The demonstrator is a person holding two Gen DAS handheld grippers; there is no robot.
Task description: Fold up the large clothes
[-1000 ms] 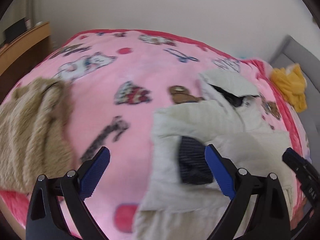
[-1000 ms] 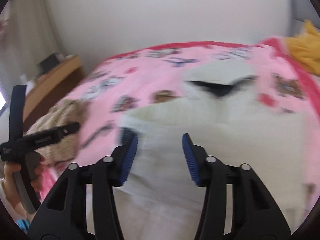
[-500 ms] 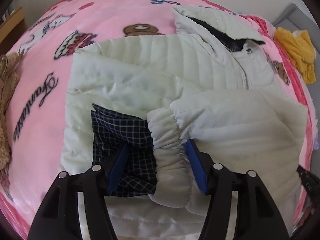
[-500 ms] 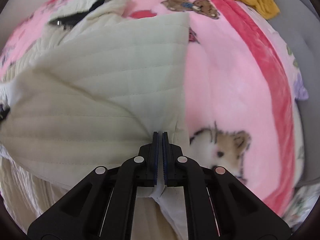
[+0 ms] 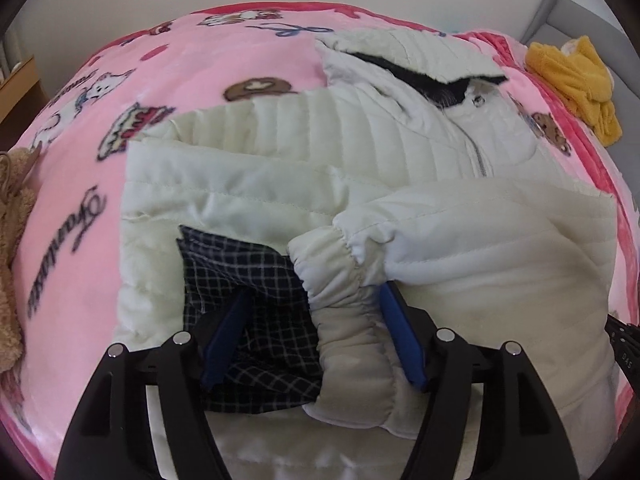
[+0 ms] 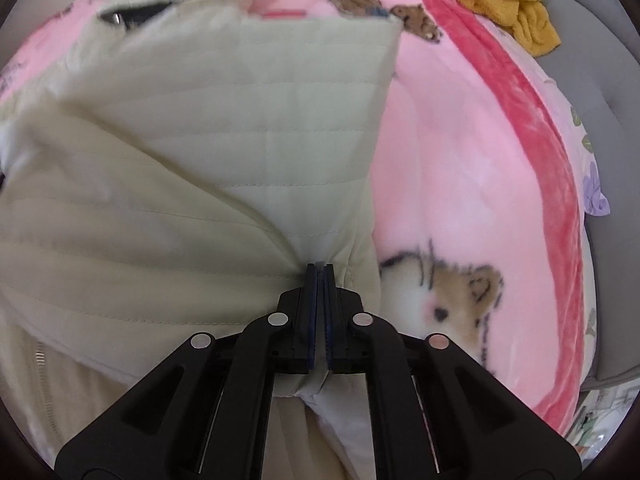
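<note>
The cream quilted jacket point(image 5: 400, 184) lies zipped on the pink blanket point(image 5: 168, 80), both sleeves already crossed over its front just ahead of the left gripper point(image 5: 312, 340). That gripper's jaws are opening and straddle the elastic cuff point(image 5: 348, 320) and a checked lining flap point(image 5: 248, 280), with no firm hold evident. The right gripper point(image 6: 319, 312) is pinched nearly shut on a fold of the jacket's side edge point(image 6: 320, 248) directly at its tips; judging by this, the lengthwise fold of the body is still left.
</note>
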